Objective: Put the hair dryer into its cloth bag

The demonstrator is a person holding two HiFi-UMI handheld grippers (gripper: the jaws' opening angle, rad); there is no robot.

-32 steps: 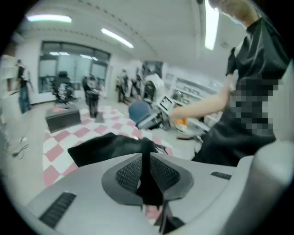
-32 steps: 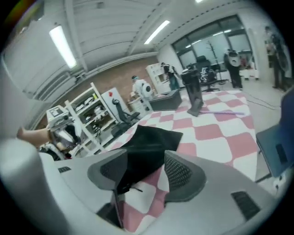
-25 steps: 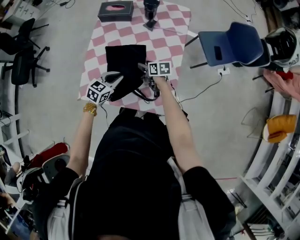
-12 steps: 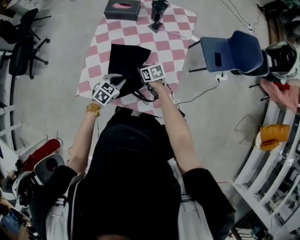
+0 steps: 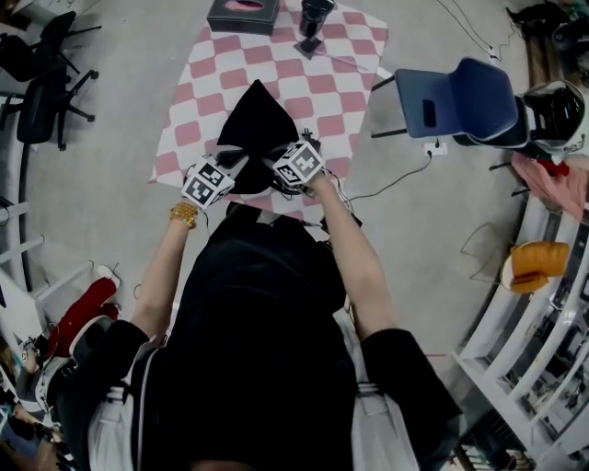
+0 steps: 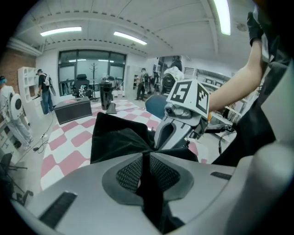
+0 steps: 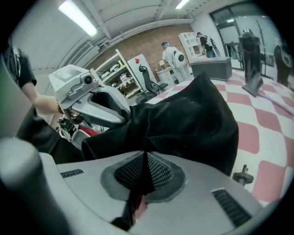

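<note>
The black cloth bag (image 5: 255,124) lies on the pink-and-white checkered table (image 5: 198,106), pulled up into a peak. My left gripper (image 5: 228,161) is shut on the bag's near edge, with black cloth pinched between its pads (image 6: 133,172). My right gripper (image 5: 279,162) is close beside it, also shut on that edge, a fold of cloth (image 7: 183,124) rising from its pads (image 7: 158,172). The black hair dryer (image 5: 313,20) stands upright at the table's far end, apart from both grippers.
A dark tissue box (image 5: 243,14) sits at the far left of the table. A black cable (image 5: 336,189) hangs at the near right edge. A blue chair (image 5: 460,92) stands to the right; office chairs (image 5: 41,101) to the left.
My right gripper has rolled, swung left toward the left gripper and closed on the bag's edge. The bag has gone from lying flat to a bunched peak.
</note>
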